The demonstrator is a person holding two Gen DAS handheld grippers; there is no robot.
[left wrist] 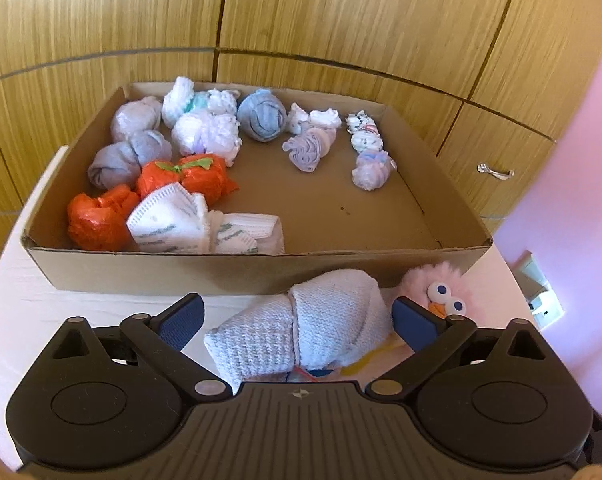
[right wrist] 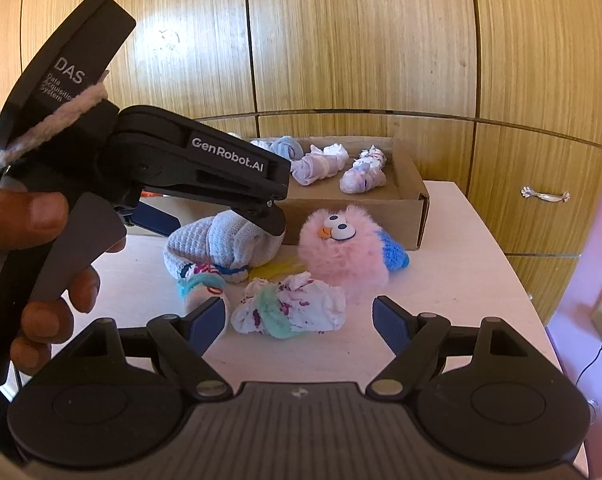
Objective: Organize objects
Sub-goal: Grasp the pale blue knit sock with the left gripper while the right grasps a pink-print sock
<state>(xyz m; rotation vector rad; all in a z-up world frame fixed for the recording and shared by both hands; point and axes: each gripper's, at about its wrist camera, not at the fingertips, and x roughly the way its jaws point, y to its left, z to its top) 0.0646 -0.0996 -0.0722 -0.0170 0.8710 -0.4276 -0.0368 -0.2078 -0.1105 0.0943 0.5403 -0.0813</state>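
I am looking down the left gripper [left wrist: 297,316] and its blue-padded jaws are standing wide, one on either side of a rolled pale-blue knitted sock bundle [left wrist: 301,328] that is lying on the whitish tabletop [left wrist: 81,292]. The right-hand pad looks close against the bundle's end, the left-hand pad is clearly apart from it, so I am reading this gripper as released, not clamping. In the right wrist view the same bundle [right wrist: 221,240] is sitting under the tip of that gripper, which a person's hand [right wrist: 41,248] is gripping by the handle.

Just beside the bundle, a fluffy pink toy bird with big white eyes and an orange beak [right wrist: 341,256] is resting on the table against the front wall of a shallow brown cardboard box [left wrist: 261,272]. Inside the box, many rolled socks are lying: lilac and grey balls at the back left, two bright orange bundles [left wrist: 141,204] at the front left, a white mesh-patterned folded sock [left wrist: 189,224] next to them, and smaller pale rolls along the right side.

My right gripper [right wrist: 299,318] is hovering low over the table with its jaws parted, also released. Between them a crumpled white sock ball with purple specks and a mint-green trim [right wrist: 289,308] is lying, touching neither pad as far as I can tell. A second small white roll with a turquoise band [right wrist: 201,288] is lying just behind the left-hand pad. Wooden cupboard doors [right wrist: 341,40] are filling the background.
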